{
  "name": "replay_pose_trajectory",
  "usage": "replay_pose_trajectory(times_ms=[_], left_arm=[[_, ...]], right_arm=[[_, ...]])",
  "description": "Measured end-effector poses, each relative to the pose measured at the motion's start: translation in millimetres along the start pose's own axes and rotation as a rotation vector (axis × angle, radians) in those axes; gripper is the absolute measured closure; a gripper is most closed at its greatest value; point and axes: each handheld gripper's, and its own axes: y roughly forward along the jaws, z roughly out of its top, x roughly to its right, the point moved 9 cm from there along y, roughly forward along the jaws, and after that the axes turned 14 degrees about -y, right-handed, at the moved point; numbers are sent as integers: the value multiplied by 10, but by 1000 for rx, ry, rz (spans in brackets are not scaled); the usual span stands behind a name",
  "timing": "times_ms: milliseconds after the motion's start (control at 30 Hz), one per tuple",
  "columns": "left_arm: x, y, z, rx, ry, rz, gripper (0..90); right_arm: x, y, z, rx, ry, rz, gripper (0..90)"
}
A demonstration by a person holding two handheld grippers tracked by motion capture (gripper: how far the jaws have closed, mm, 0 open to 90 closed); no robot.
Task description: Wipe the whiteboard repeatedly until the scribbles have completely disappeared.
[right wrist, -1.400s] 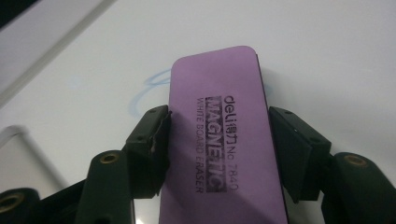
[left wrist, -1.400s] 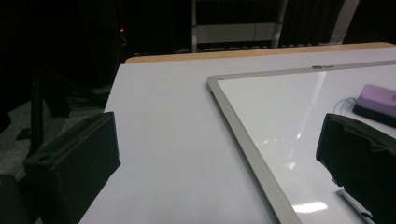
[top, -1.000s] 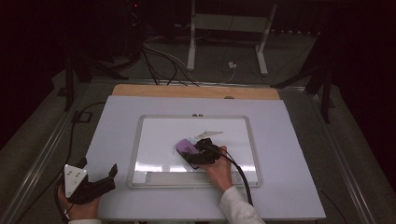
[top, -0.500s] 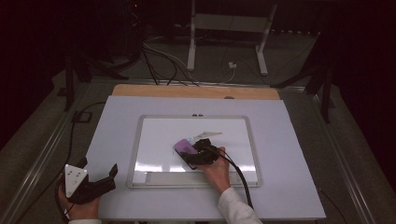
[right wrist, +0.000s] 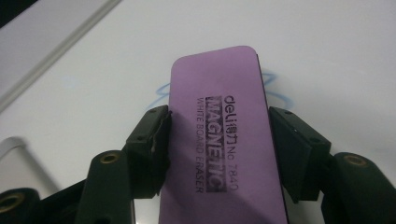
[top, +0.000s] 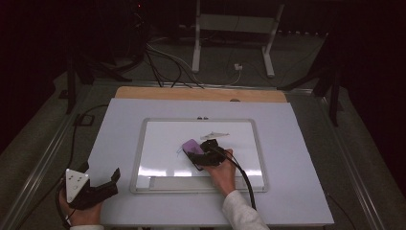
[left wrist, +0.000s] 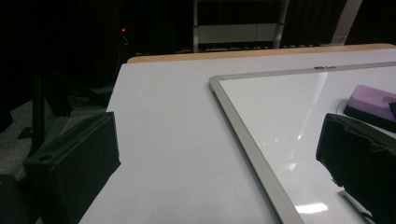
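Right gripper [top: 195,156] clamps the purple eraser [top: 192,145] by its long sides, flat on the whiteboard [top: 158,143] over faint blue marker strokes [right wrist: 161,91], presumably to wipe them, while the left gripper [top: 103,184] idles wide open off the board's near-left corner.

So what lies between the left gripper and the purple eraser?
In the high view: bare white table sheet, the whiteboard's frame and clean board between the left gripper and purple eraser.
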Motion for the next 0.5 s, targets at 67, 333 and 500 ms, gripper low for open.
replay_pose_trajectory(times_ms=[67, 333, 500], left_arm=[[7, -1, 2, 2, 0, -1, 2], [-4, -8, 4, 2, -2, -2, 2], [-20, -16, 8, 4, -8, 0, 2]], right_arm=[[-87, 21, 5, 7, -17, 29, 416], [-280, 125, 84, 6, -65, 78, 416], [-20, 130, 117, -2, -1, -15, 416]])
